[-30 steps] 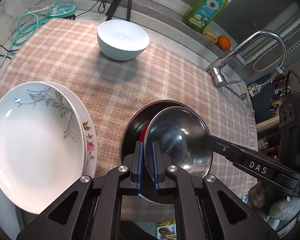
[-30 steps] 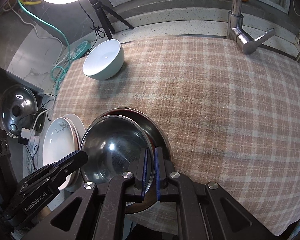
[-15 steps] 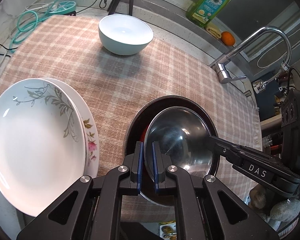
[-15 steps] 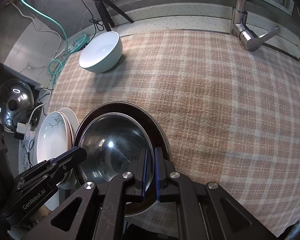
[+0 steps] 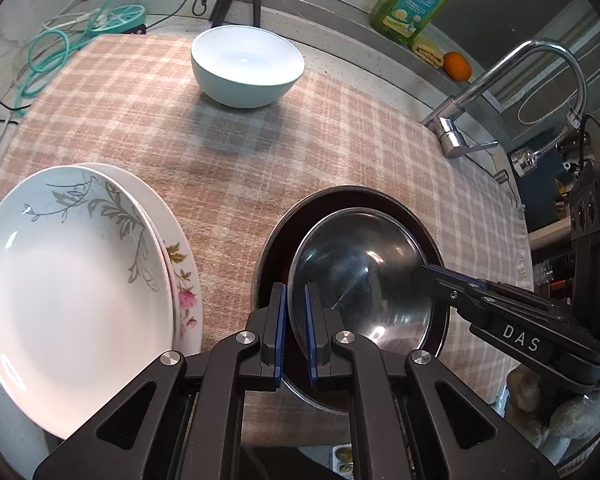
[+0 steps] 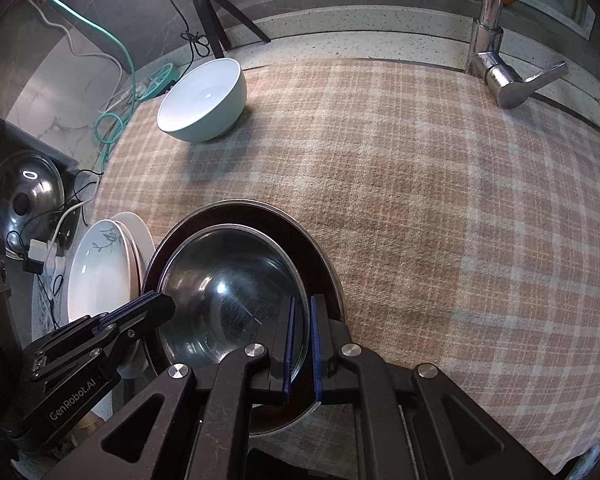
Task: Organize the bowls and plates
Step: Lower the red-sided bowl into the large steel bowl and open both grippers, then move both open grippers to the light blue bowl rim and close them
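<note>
The steel bowl (image 5: pixel 364 276) now sits lower, nested inside the round dark bowl (image 5: pixel 342 200) near the tabletop's (image 6: pixel 420 184) front edge. Left gripper (image 5: pixel 295 334) fingers pinch its polished rim narrowly; right gripper (image 6: pixel 302 350) fingers are opening, rim between them. Plaid woven cloth (image 5: pixel 228 140) covers the tabletop.
</note>
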The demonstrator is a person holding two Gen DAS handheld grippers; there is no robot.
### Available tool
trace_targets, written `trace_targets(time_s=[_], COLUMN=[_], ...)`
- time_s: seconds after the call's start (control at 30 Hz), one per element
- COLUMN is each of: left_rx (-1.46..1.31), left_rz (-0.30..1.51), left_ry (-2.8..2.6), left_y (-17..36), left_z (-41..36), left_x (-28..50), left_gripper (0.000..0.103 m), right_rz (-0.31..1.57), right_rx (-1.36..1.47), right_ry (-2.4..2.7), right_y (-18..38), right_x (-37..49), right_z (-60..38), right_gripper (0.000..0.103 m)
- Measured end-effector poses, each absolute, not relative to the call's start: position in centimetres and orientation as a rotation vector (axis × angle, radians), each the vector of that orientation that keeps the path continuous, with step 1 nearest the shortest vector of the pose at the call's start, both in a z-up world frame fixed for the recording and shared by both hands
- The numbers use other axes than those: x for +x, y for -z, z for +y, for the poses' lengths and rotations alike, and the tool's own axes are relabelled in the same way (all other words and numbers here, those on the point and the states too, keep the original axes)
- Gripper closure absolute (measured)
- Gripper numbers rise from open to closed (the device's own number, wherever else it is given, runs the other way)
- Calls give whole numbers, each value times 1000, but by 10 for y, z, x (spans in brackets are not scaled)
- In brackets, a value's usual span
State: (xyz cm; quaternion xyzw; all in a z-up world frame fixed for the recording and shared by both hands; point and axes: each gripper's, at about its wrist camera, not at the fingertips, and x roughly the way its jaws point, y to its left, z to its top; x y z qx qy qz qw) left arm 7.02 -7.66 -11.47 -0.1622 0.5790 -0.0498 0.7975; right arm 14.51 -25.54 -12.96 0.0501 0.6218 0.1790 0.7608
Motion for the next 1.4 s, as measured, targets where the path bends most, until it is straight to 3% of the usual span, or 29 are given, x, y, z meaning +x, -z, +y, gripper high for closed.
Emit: trace_targets(time_s=[0.47, 0.77, 1.4], left_rx=[-379, -410, -382], left_rz=[1215, 1179, 1173], left_ry=[157, 167, 162], left_y=[95, 80, 74], left_z=[-64, -35, 52], left_x=[68, 78, 173], left_gripper=[95, 93, 93], right_rz=[1301, 1207, 1229], right_rx=[118, 148, 316], right_ry=[-434, -450, -347], right_y=[100, 69, 78], right_x=[141, 157, 241], right_z=[-257, -243, -186], right_gripper=[89, 80, 79])
